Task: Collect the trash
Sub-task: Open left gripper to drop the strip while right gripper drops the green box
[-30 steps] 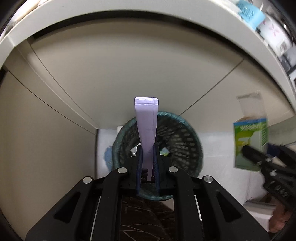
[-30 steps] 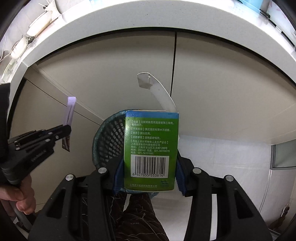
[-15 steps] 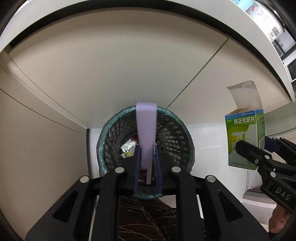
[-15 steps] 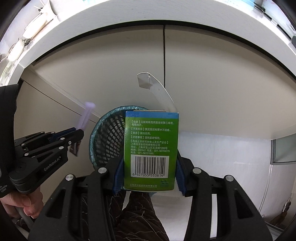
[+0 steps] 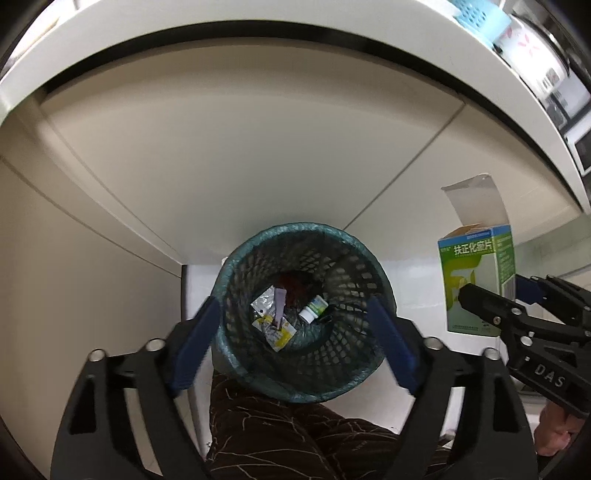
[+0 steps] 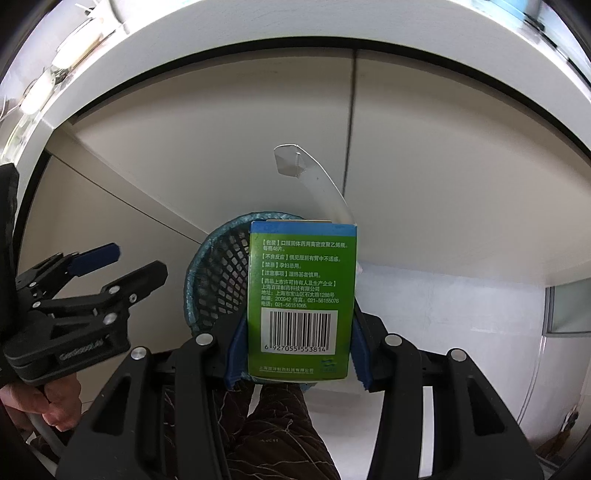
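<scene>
A dark mesh waste basket [image 5: 295, 230] with a teal liner stands on the floor right below my left gripper [image 5: 292, 302]. Its jaws are opening wide, with nothing between the blue pads [image 5: 195, 343]. A pale purple tube [image 5: 279, 301] lies inside the basket among foil wrappers [image 5: 263, 304] and a small white bottle [image 5: 314, 308]. My right gripper [image 6: 300, 317] is shut on a green medicine box [image 6: 301, 295] with its top flap open, held beside and above the basket [image 6: 218, 280]. From the right wrist, the left gripper [image 6: 138, 262] shows at the left. The box [image 5: 476, 284] shows at the right of the left wrist view.
Beige cabinet doors [image 5: 240, 166] rise behind the basket under a white counter edge [image 5: 258, 33]. A blue perforated item [image 5: 480, 18] sits on the counter. A person's dark patterned trouser leg [image 5: 277, 435] is just in front of the basket. White floor [image 6: 443, 314] lies to the right.
My left gripper has opened and let go of the purple tube, which has dropped into the basket. The right gripper still holds the green box.
</scene>
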Tool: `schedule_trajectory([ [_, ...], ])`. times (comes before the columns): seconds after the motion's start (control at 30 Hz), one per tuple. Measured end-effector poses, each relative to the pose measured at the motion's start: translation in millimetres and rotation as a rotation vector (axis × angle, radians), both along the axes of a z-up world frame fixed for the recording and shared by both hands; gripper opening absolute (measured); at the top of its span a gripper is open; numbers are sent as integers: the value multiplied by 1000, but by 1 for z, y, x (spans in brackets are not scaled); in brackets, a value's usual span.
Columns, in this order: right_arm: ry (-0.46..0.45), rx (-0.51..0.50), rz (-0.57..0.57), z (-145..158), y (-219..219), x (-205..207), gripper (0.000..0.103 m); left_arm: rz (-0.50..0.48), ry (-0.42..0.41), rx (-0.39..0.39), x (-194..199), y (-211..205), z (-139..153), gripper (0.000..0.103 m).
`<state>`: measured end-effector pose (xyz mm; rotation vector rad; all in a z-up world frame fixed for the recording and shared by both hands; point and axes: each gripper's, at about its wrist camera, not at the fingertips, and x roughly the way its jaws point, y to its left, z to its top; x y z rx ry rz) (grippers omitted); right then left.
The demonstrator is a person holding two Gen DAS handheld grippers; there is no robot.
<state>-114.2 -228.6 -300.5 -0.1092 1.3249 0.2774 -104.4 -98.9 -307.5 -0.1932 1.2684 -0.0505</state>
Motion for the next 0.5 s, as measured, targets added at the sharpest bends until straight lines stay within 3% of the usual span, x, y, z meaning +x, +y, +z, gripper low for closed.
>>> schedule_trajectory([
  [0.07, 4, 0, 15, -8, 6, 0, 44, 20, -7, 13, -2, 6, 2, 93],
  [0.17, 12, -2, 46, -15, 16, 1, 44, 49, -14, 27, -4, 18, 4, 97],
  [0.5, 37, -29, 144, -40, 47, 3, 45, 122, 18, 46, -16, 51, 1, 97],
])
